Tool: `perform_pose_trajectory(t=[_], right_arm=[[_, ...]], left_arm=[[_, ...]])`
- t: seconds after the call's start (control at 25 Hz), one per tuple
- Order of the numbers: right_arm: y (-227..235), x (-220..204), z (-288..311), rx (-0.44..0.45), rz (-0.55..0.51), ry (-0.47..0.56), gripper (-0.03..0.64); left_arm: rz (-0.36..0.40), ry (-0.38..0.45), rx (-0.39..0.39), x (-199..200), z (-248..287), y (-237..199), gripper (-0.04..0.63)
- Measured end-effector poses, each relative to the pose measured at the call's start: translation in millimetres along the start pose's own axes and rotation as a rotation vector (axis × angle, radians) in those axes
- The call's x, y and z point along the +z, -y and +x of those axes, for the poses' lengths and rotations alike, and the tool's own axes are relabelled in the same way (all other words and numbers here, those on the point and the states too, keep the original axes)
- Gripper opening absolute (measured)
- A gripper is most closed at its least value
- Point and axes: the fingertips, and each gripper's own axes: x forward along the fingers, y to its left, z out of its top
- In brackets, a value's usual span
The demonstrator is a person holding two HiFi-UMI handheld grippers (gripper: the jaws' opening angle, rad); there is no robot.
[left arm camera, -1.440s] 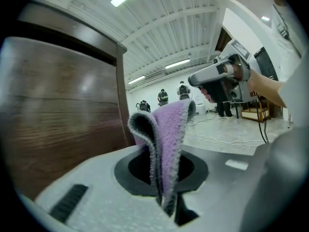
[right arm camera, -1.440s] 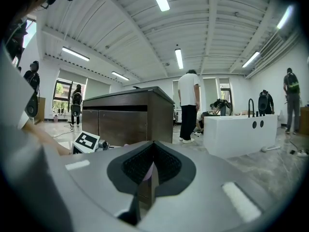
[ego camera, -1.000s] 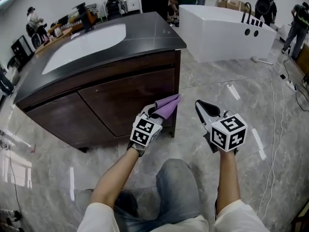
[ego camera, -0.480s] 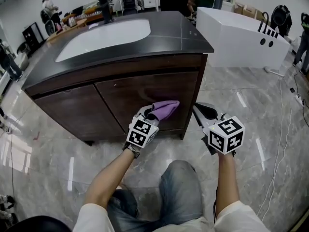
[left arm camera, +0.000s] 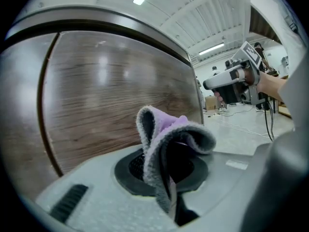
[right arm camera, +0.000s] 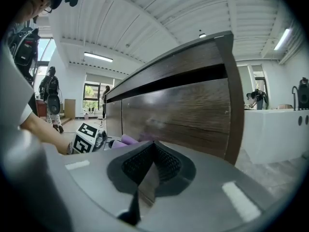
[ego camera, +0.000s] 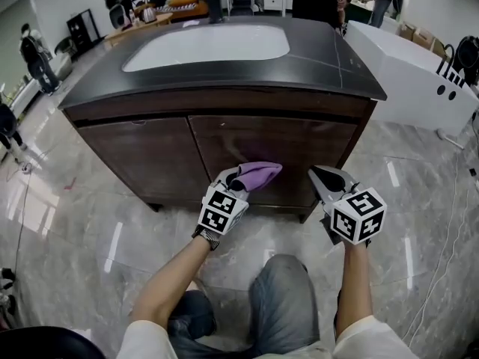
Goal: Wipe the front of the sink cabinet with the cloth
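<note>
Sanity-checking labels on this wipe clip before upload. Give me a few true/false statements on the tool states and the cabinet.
1. The left tool is shut on the purple cloth. True.
2. The right tool holds a second cloth. False: its jaws are together with nothing between them.
3. In the head view, the purple cloth sits low in front of the cabinet's right-hand door. True.
4. One cabinet door stands open. False: both doors are shut.
5. The countertop is white. False: it is dark, and only the basin is white.
</note>
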Motion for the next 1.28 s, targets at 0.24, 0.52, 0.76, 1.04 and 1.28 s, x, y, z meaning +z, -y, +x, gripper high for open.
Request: perform_pose_trajectory(t=[0.24,0.52,0.76,1.04,1.28], right_arm=[[-27.5,-10.5,31.6,0.073,-0.013,-0.023,0.006],[-56.5,-21.2,69.3,0.119,0.003,-0.033,0.006],[-87.7,-22.0,91.6,0.172,-0.011,-0.049,0.006],[-107.8,-18.8,108.1,0.181,-0.009,-0.050,0.006],[-125.9,-11.1,124.0,0.206,-0.015,-0.047,0.006]], left_arm=[[0.003,-0.014,0.066,-17.5,-27.0,-32.6,0.044],[-0.032,-0.008,0.121,-36.6,-57.6,-69.0,0.044],[-0.076,0.002,0.177,-53.1,-80.9,-101.1,0.044],[-0.108,0.044,0.235,-55.7,-106.0,-131.8,0.046],[-0.146,0.072,0.306,-60.7,-135.8,-170.3,0.049]])
